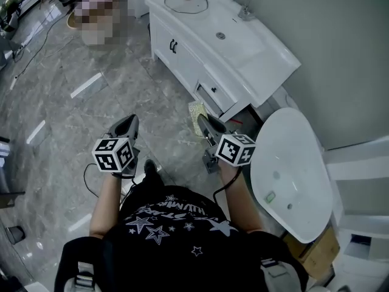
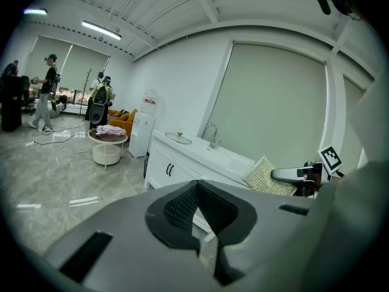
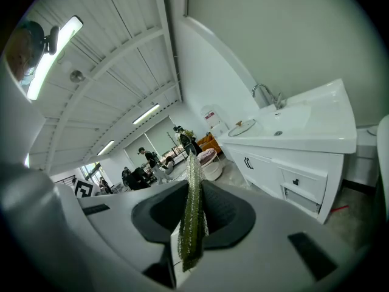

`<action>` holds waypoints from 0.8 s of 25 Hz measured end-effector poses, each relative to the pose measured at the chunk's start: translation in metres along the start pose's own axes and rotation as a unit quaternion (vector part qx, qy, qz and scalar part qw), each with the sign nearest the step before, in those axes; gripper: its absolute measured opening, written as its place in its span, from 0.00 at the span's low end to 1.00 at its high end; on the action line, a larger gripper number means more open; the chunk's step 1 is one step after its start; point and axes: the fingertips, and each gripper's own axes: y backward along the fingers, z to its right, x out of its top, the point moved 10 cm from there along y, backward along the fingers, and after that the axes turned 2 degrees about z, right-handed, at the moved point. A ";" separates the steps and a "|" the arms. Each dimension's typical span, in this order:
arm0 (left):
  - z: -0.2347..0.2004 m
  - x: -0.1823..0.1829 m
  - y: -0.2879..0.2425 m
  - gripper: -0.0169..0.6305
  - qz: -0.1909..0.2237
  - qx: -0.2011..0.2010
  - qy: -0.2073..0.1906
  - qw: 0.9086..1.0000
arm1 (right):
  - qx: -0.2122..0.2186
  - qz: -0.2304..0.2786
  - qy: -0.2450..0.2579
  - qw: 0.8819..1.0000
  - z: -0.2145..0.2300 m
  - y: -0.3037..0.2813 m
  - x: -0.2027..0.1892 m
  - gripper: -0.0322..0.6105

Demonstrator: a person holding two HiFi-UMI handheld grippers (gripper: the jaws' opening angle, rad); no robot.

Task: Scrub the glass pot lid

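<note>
Right gripper [image 3: 193,181] pinches a glittery scrub pad [image 3: 193,218]. Left gripper [image 2: 197,190] is pressed together, empty. The glass pot lid [image 1: 186,2] lies well ahead of both — on the white vanity [image 1: 255,47].

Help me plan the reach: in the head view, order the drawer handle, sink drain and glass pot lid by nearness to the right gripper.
1. Drawer handle, cabinet front.
2. Sink drain, basin middle.
3. Glass pot lid, counter's far end.

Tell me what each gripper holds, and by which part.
The right gripper pinches the scrub pad by one edge; the left gripper is shut on nothing.
</note>
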 end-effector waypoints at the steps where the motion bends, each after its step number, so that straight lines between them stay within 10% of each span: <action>1: -0.009 0.005 -0.005 0.04 0.001 -0.002 0.001 1.000 | -0.004 0.002 0.002 1.000 -0.001 -0.008 0.005 0.16; 20: -0.157 0.076 -0.078 0.04 -0.015 -0.066 0.024 0.997 | -0.067 -0.013 0.015 0.998 -0.031 -0.161 0.029 0.16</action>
